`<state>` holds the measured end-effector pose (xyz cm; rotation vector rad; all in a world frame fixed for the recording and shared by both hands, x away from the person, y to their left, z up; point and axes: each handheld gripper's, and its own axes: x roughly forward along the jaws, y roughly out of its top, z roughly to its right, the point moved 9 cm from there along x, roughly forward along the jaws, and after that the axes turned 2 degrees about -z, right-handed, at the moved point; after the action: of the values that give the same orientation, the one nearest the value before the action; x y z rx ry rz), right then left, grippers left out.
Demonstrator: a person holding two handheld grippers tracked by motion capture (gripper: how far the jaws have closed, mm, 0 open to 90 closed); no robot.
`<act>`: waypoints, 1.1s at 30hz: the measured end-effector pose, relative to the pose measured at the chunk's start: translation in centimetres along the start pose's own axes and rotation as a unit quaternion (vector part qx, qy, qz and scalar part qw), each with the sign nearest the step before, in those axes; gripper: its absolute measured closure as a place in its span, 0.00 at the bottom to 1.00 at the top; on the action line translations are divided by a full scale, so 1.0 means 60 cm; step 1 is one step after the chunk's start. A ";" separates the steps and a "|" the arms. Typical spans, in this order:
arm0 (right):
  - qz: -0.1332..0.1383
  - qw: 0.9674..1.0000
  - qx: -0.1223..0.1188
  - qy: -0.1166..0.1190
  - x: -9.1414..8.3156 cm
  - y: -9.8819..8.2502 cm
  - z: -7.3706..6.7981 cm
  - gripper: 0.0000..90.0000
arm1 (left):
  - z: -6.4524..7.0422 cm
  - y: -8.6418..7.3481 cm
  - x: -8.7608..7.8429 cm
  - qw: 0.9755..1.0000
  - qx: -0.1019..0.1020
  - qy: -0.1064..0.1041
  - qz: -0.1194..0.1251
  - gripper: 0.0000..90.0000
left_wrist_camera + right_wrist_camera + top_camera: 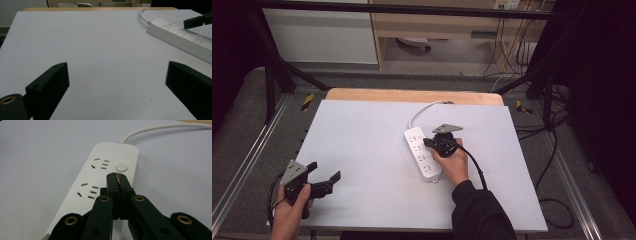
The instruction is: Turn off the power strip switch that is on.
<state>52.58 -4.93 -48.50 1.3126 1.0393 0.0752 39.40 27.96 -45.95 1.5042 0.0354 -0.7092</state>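
The right gripper (117, 176) has its jaws pressed together with nothing between them; the tips hang just above the top face of the power strip (100, 185), close behind its round button (122, 167), and whether they touch the casing cannot be told. In the high view this gripper (428, 142) sits over the strip's upper half, carried by the right hand (454, 165), with a grey plate (447, 128) on top and a black cable (474, 167) trailing back along the sleeve. The strip (423, 153) lies on the white table (362, 150), right of centre, its long axis running roughly away from the person, with the far end angled slightly left. Its white cord (419, 111) leaves the far end and curves toward the table's back edge. The sockets (91, 191) are vacant: each group of slots is open, with no plug inserted. No brand, label or legible writing can be made out on the strip; a faint mark near the cord end is too small to read. The left gripper (324, 181) rests at the table's near left corner, well apart from the strip, held by the left hand (292, 212), jaws standing wide apart and holding nothing. In the left gripper view the left gripper (117, 80) frames bare table surface, with the strip (182, 38) farther off at upper right.
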 end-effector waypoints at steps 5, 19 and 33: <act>-0.003 1.000 -0.005 -0.004 0.001 -0.002 0.001 1.00 | -0.001 -0.002 0.002 1.000 0.001 0.000 -0.004 0.06; 0.001 1.000 -0.005 -0.003 0.004 -0.002 0.001 1.00 | 0.001 -0.001 0.002 1.000 0.002 -0.002 -0.003 0.06; 0.004 1.000 -0.001 0.004 0.006 -0.007 0.004 1.00 | 0.002 -0.001 0.002 1.000 0.002 -0.005 -0.003 0.06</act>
<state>52.76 -5.02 -49.07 1.3149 1.0401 0.0870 39.40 27.79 -46.06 1.5056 0.0318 -0.7216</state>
